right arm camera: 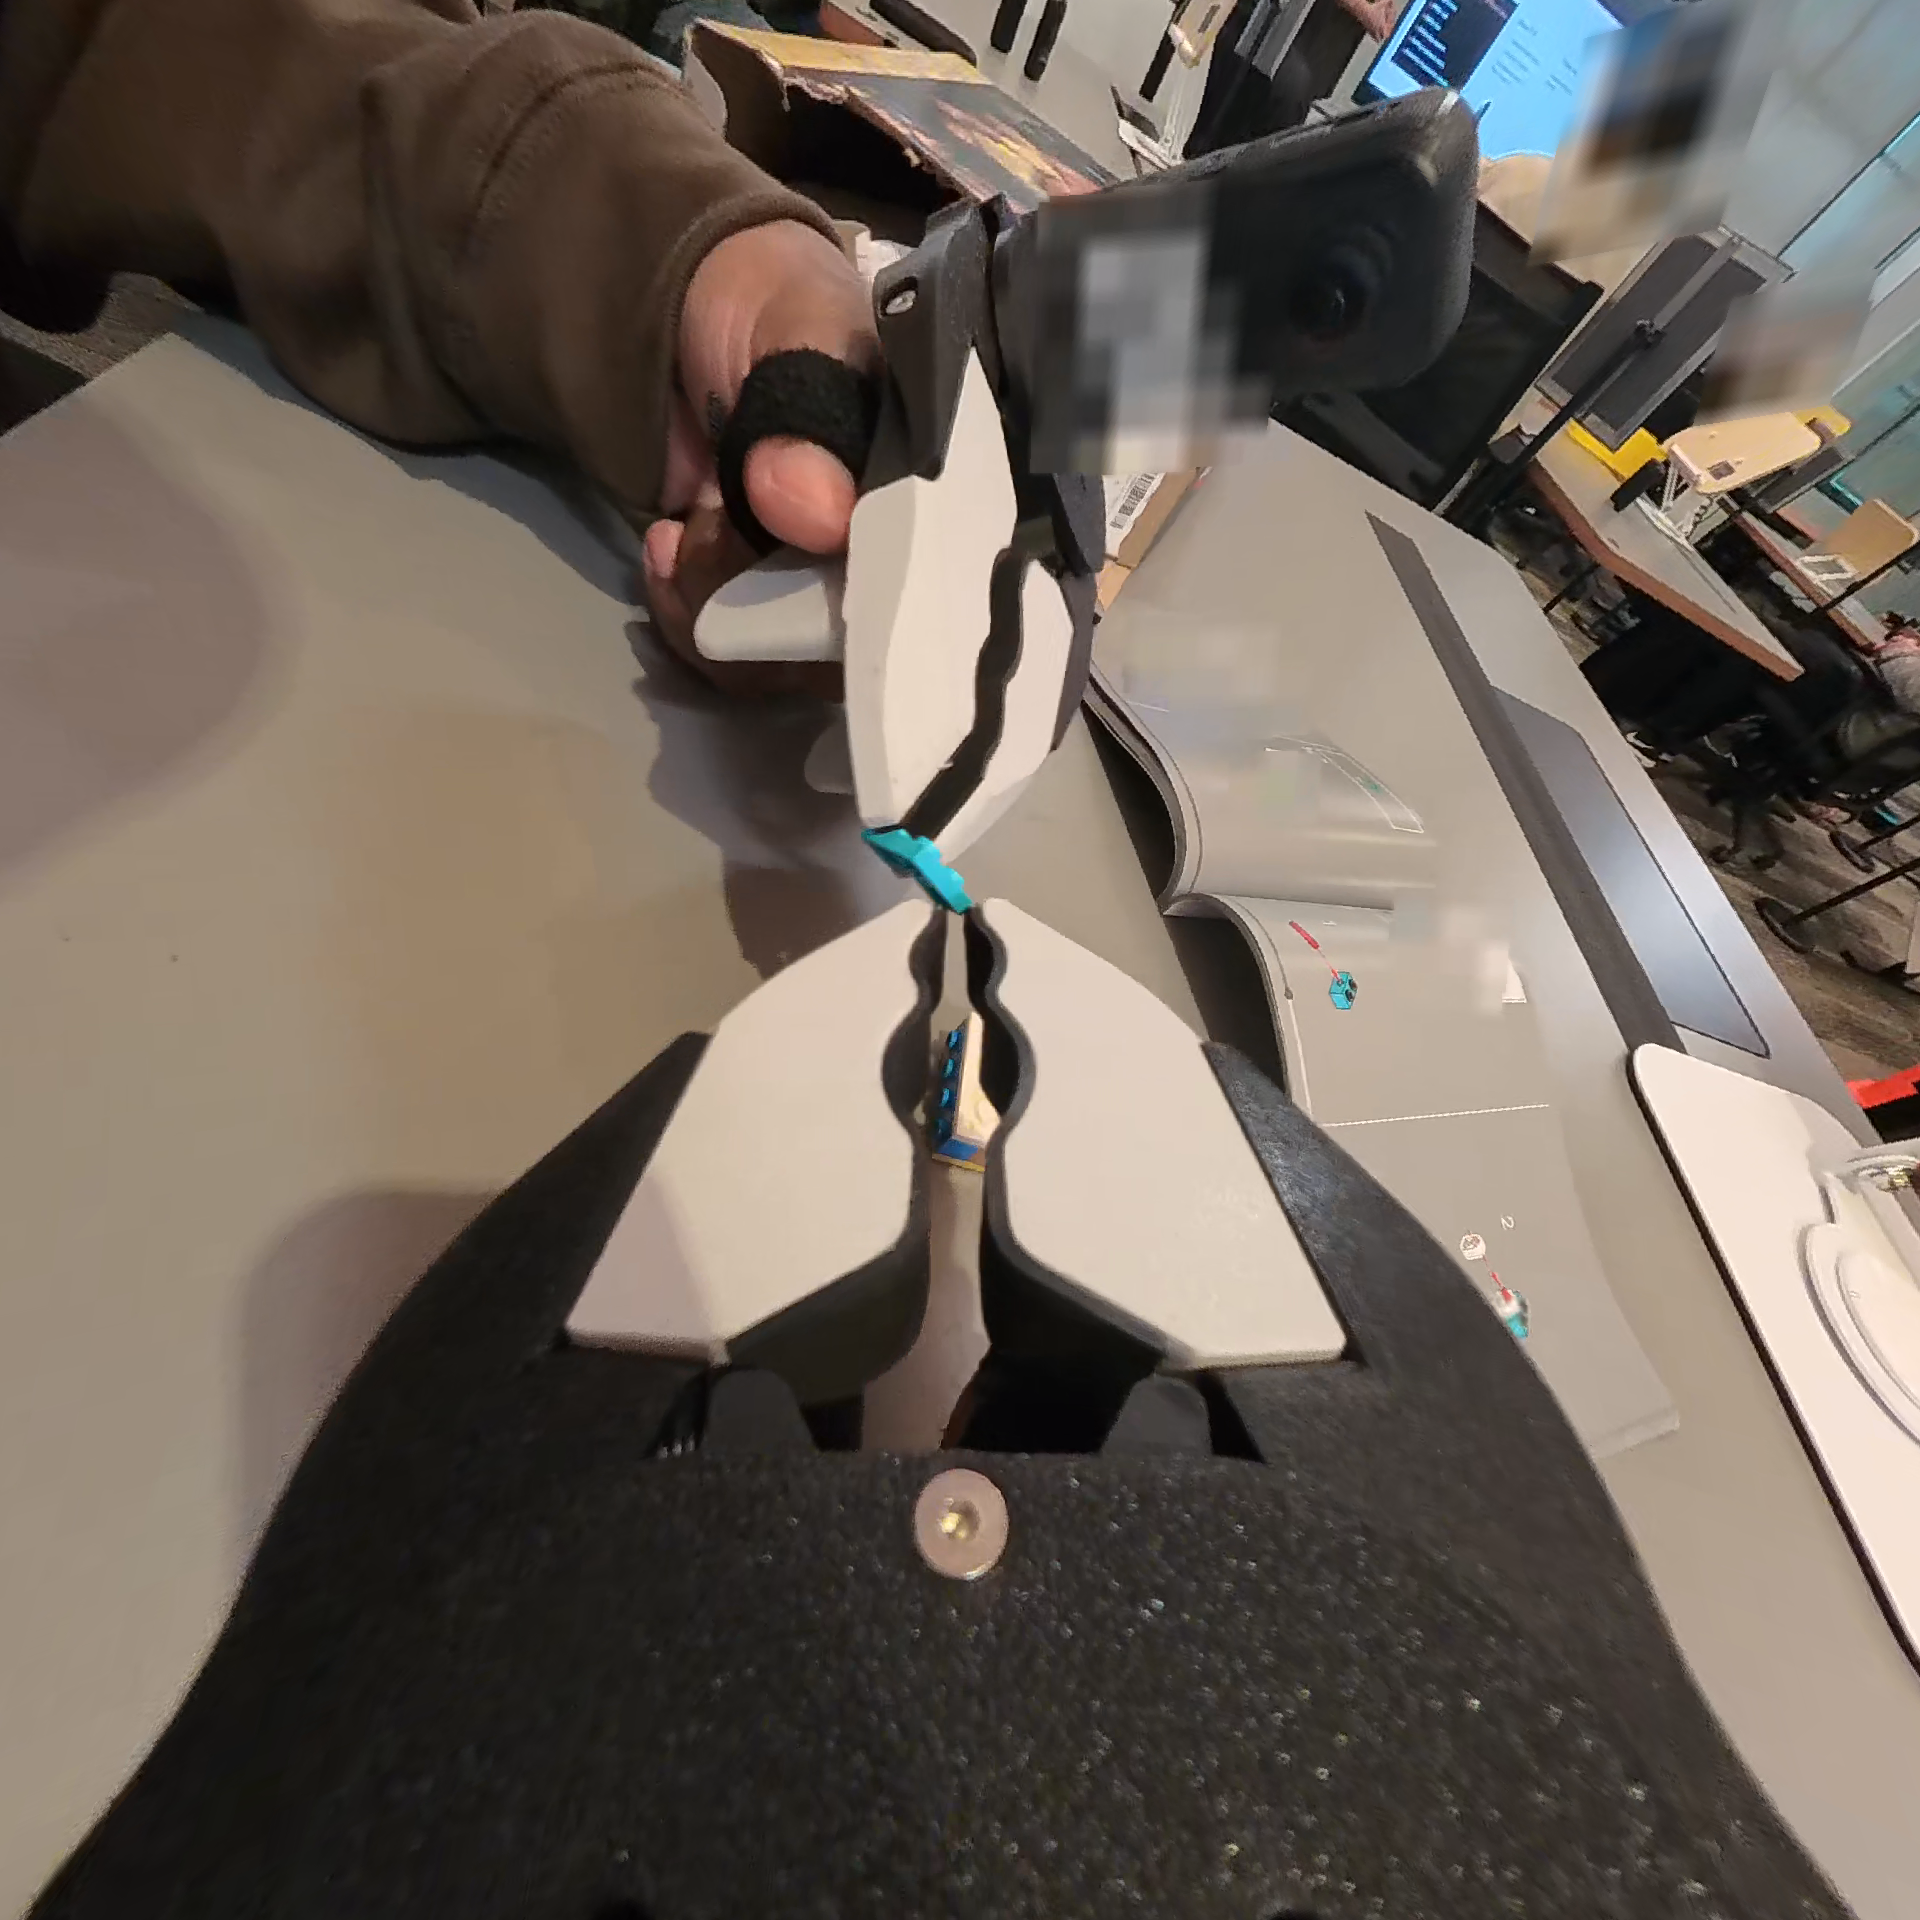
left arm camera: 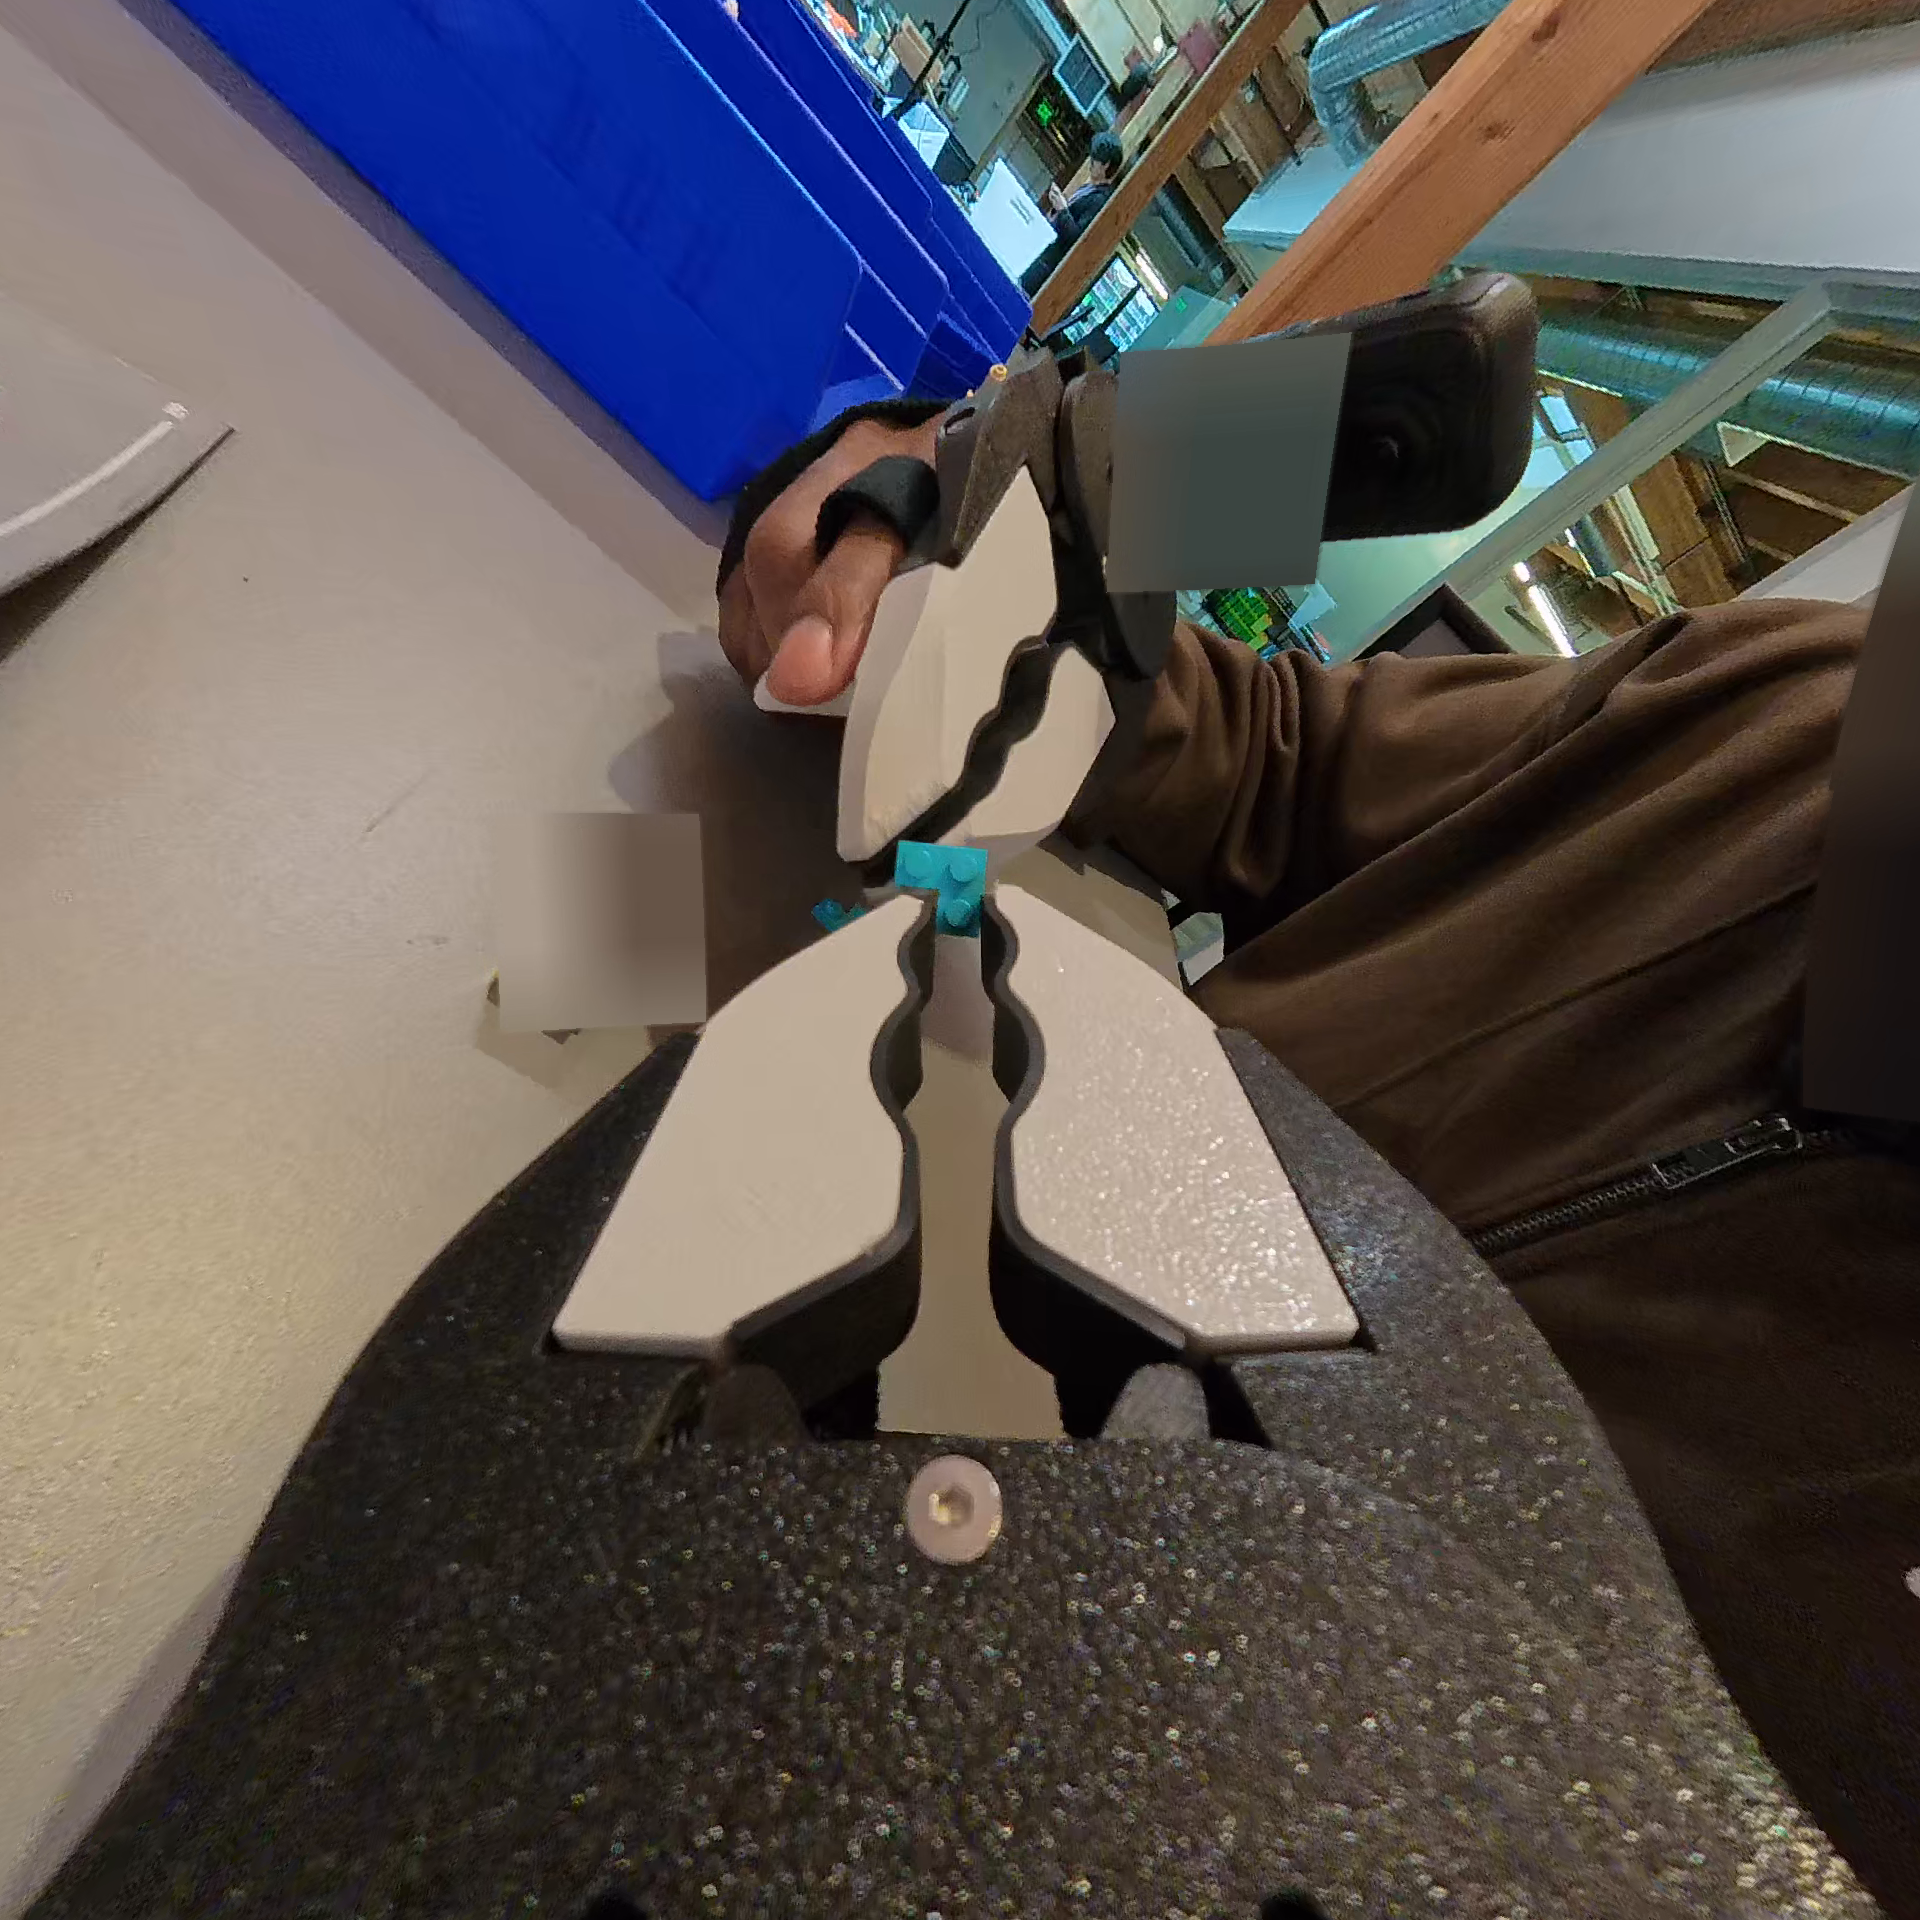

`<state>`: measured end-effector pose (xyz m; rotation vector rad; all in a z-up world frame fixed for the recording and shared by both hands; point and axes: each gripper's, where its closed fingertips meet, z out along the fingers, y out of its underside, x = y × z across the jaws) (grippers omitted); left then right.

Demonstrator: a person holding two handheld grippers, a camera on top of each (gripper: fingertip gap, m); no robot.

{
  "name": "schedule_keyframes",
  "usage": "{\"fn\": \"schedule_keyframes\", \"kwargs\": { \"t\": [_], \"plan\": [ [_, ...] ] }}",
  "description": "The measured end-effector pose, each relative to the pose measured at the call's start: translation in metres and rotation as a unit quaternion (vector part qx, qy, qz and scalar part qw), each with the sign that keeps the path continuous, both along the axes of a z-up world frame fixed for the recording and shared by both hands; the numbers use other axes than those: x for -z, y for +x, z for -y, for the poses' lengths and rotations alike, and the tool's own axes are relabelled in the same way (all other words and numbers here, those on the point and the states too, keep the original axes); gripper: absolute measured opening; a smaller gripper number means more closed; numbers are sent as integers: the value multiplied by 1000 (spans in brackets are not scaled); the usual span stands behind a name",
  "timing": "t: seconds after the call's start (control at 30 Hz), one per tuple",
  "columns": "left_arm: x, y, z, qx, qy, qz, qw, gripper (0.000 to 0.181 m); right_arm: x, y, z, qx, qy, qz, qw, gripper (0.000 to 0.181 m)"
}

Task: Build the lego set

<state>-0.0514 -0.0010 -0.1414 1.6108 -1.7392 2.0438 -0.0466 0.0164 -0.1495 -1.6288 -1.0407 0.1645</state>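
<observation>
Left gripper [left arm camera: 954, 920]: jaws narrow, tips pinched on a small teal lego plate [left arm camera: 956, 912], at 12 o'clock of its own view.

Right gripper [right arm camera: 954, 906]: jaws narrow, tips closed on the near edge of the teal piece [right arm camera: 948, 885]. In the left wrist view it comes in from 1 o'clock, carrying a wider teal plate [left arm camera: 938, 864] that touches the left one.

Teal pieces: two, held in the air between the tips, meeting at a corner and overlapping; whether their studs are fully seated cannot be told.

Further stock: one loose teal part [left arm camera: 837, 913] on the grey table [left arm camera: 260, 831], just at 9 o'clock of the tips; one tan and blue sub-build [right arm camera: 961, 1101] on the table below the right jaws.

Instruction booklet [right arm camera: 1382, 987]: open, at 3 o'clock in the right wrist view, showing low-numbered steps.

Progress, as judged: early. One small join in hand, one small sub-build made, most of the set still to assemble.
</observation>
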Motion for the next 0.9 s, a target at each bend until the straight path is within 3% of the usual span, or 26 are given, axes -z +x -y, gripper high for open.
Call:
{"fn": "schedule_keyframes", "kwargs": {
  "t": [0.6, 0.9],
  "plan": [
    [-2, 9, -25, -64, -16, 6, 998, 8, 11, 27, -13, 48, -120, -96, 987, 0],
    [-6, 6, -29, -73, -43, 6, 996, 8, 19, 27, -16, 66, -84, -13, 994, 4]
  ]
}}
